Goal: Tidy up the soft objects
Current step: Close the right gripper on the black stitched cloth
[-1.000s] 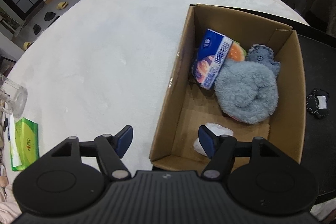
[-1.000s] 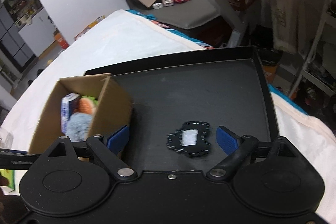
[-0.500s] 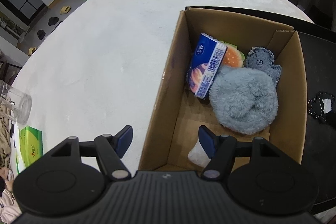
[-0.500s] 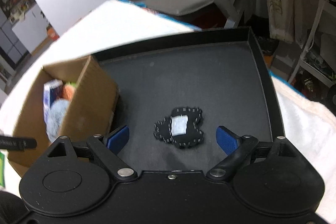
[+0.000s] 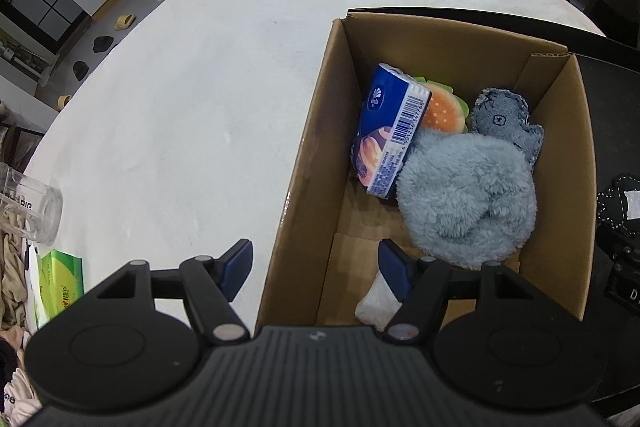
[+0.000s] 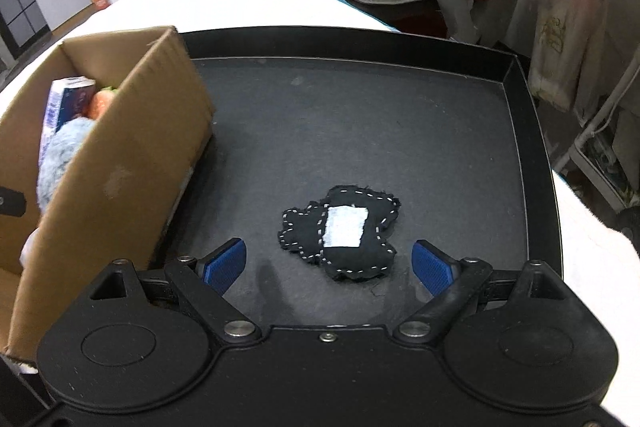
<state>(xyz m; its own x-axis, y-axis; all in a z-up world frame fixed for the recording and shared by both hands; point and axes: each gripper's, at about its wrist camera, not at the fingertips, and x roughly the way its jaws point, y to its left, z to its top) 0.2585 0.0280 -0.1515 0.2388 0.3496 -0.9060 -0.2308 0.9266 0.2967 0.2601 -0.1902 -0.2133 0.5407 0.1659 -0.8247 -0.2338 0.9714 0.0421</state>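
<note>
A black stitched fabric toy (image 6: pixel 340 233) with a white patch lies on the black tray (image 6: pixel 524 163); it also shows in the left wrist view (image 5: pixel 620 203). My right gripper (image 6: pixel 330 267) is open, its blue pads either side of the toy, just above it. A cardboard box (image 5: pixel 308 163) holds a fluffy blue plush (image 5: pixel 466 201), a blue tissue pack (image 5: pixel 390 133), a burger toy (image 5: pixel 442 113), a denim toy (image 5: pixel 506 121) and a white soft item (image 5: pixel 376 305). My left gripper (image 5: pixel 316 265) is open and empty, straddling the box's near left wall.
The box (image 6: pixel 116 163) stands on the tray's left part. White cloth covers the table (image 5: pixel 192 99). A glass jar (image 5: pixel 28 207) and a green tissue pack (image 5: pixel 60 285) lie at the table's left edge. Shelves and bags stand off to the right (image 6: pixel 568 27).
My right gripper has moved forward and down toward the black toy, which now sits between the pads. My left gripper has shifted slightly over the box and stayed open.
</note>
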